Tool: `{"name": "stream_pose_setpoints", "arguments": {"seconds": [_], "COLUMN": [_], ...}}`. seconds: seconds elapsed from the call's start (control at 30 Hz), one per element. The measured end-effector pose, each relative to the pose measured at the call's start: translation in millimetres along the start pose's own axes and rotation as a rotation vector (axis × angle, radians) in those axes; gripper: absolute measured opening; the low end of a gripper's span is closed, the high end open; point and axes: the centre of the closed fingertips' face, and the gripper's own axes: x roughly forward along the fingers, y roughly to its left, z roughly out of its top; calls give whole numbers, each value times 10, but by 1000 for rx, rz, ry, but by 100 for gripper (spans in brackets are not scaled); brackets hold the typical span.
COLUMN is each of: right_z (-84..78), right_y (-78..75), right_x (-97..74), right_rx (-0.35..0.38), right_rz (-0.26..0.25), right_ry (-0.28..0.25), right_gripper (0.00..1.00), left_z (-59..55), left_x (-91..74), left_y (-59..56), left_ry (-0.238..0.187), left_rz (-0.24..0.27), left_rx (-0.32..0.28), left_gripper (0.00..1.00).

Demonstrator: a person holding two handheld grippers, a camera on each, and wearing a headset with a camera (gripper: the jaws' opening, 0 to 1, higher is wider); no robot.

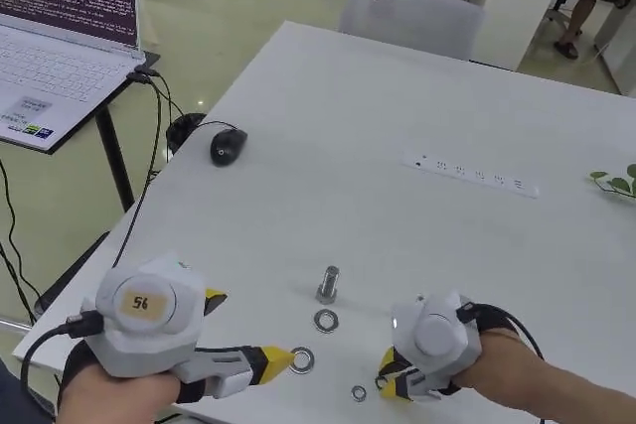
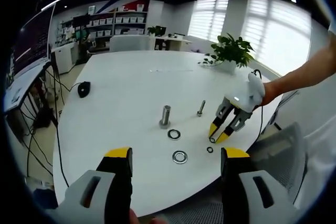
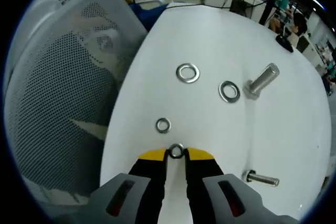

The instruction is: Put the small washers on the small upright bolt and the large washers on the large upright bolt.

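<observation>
Sitting under everything is one big white counter (image 1: 397, 96). One open laptop (image 1: 50, 57) stands on a stand to its left side.

There are two tools. The left tool (image 1: 246, 329) has its two yellow tips spread wide apart, and there is nothing between them. The right tool (image 3: 176, 157) has its tips pressed close, and they pinch one small washer (image 3: 176, 150) low over the counter.

One black mouse (image 1: 227, 147) lies far up the counter.

There are two bolts, and both stand up straight. The large bolt (image 1: 328, 285) is in the middle, between the two tools and a bit further up. The small bolt (image 2: 201, 108) stands near the right tool.

There are two large washers, and both lie flat. One large washer (image 1: 325, 321) is just beside the foot of the large bolt. The other large washer (image 1: 302, 359) lies just beside one yellow tip of the left tool.

There are two small washers. One is the pinched one. The other small washer (image 1: 359, 393) lies flat on the counter, just beside the right tool.
</observation>
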Motion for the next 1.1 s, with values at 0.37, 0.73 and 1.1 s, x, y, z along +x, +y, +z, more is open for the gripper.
{"name": "stream_pose_setpoints", "arguments": {"seconds": [0.37,0.73,1.1], "right_z": [-39,-76,-196], "right_y": [-16,-63,-339], "right_x": [-21,-115,-359], "right_rx": [71,184,291], "right_rz": [-30,-56,-149], "right_ry": [-9,-71,-109], "right_gripper": [14,13,13], "left_z": [52,23,12], "left_x": [16,21,10], "left_y": [4,-13,12], "left_ry": [-4,2,5], "left_rz": [-4,-6,-1], "left_rx": [10,7,4], "left_gripper": [68,68,68]}}
